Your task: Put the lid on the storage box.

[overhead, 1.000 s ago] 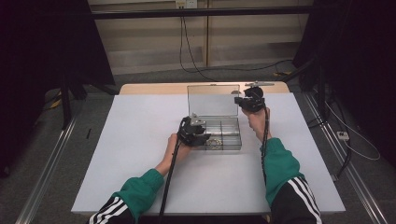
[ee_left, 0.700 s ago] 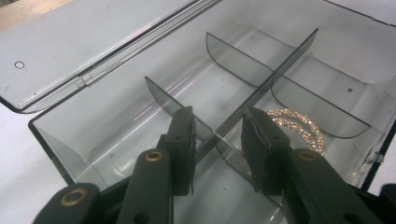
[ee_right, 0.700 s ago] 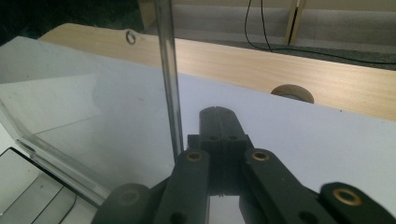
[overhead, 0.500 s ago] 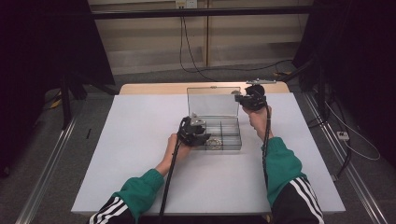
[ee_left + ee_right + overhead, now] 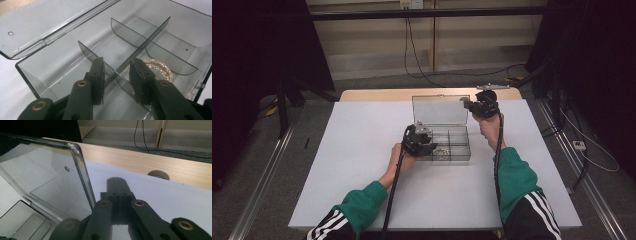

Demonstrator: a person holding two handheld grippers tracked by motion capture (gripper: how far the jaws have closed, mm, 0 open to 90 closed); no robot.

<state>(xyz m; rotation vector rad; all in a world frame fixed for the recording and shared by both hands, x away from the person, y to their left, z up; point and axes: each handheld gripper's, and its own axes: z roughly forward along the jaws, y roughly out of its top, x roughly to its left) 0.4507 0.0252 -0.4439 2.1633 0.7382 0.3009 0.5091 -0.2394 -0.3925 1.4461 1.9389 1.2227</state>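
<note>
Clear plastic organiser box (image 5: 447, 142) at the centre of the high view, on the white table (image 5: 362, 150), with its lid (image 5: 440, 110) standing upright at the back. No label, brand or writing can be read on box or lid. Left gripper (image 5: 116, 75), lower centre of its own view: jaws partly apart, astride the box's grey dividers (image 5: 140, 42), gripping nothing. A gold chain (image 5: 160, 68) lies in the compartment right of the jaws. Right gripper (image 5: 117, 185): jaws fully closed, beside the lid's edge.

green sleeves (image 5: 362, 207) with white-striped black cuffs; black grippers with 2 brass-riveted jaws, black cables.
</note>
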